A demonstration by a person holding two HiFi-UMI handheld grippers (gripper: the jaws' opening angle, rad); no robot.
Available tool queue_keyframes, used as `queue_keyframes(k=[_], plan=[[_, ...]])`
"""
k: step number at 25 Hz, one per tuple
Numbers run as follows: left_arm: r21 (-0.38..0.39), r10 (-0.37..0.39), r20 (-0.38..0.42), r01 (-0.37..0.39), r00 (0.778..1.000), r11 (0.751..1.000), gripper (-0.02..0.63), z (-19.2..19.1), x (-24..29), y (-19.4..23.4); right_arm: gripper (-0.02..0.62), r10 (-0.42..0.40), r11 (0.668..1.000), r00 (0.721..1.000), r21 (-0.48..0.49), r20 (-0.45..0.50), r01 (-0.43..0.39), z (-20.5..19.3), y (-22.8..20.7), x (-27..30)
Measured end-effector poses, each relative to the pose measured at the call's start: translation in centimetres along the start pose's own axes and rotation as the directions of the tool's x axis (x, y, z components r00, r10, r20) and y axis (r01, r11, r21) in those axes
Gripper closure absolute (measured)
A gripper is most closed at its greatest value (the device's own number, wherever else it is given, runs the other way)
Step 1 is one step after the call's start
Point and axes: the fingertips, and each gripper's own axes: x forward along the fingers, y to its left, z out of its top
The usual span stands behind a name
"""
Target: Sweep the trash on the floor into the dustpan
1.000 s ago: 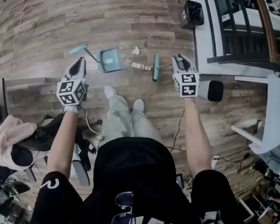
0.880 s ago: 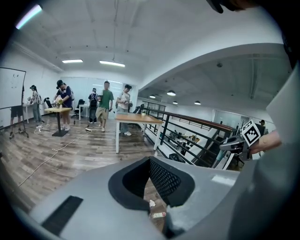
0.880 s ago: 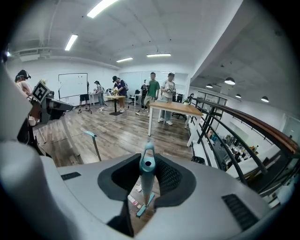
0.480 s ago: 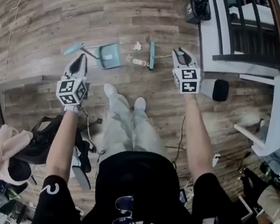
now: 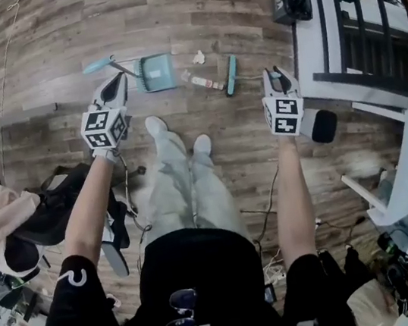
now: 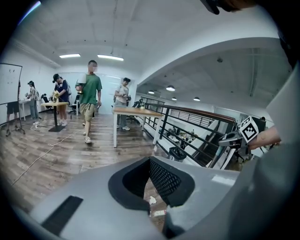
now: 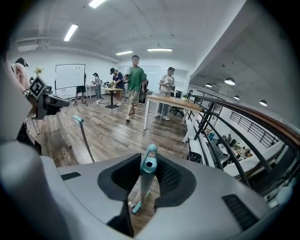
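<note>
My right tongs [image 7: 148,185] grip the broom [image 7: 150,159], whose brush rests on the floor [image 5: 188,15] just beside the trash [image 5: 207,83]. My left tongs [image 6: 149,183] are open and empty, near the dustpan [image 5: 157,72]. I think I must take its handle next, then sweep.

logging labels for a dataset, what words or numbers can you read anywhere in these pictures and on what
No words can be read in any view.
black shirt: white letters at the picture's bottom edge, cut off, unreadable
left gripper and right gripper, cubes: black-and-white square patterns, no words
packet: print too small to read
</note>
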Motion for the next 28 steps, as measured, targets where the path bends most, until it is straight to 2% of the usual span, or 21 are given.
queue_keyframes(k=[6,9,18,28], plan=[[-0.011,-0.008,0.005,0.008,1.000,1.000,0.607,-1.6,1.2,0.4,0.512,-0.002,1.000,0.999,0.003,-0.032,0.002,-3.8,1.1,2.2],[-0.019,-0.014,-0.001,0.014,1.000,1.000,0.607,-2.8,1.6,1.0,0.511,0.020,0.998,1.000,0.053,0.008,-0.020,-4.5,3.3,3.6],[-0.046,-0.020,-0.020,0.020,1.000,0.999,0.607,-4.4,1.4,4.8,0.505,0.116,0.990,0.993,0.076,0.018,-0.117,-2.7,12.2,7.6],[-0.073,-0.004,-0.018,0.003,1.000,0.997,0.607,-4.2,1.6,9.1,0.499,0.218,0.972,0.972,0.068,0.087,-0.224,3.0,18.6,11.6]])
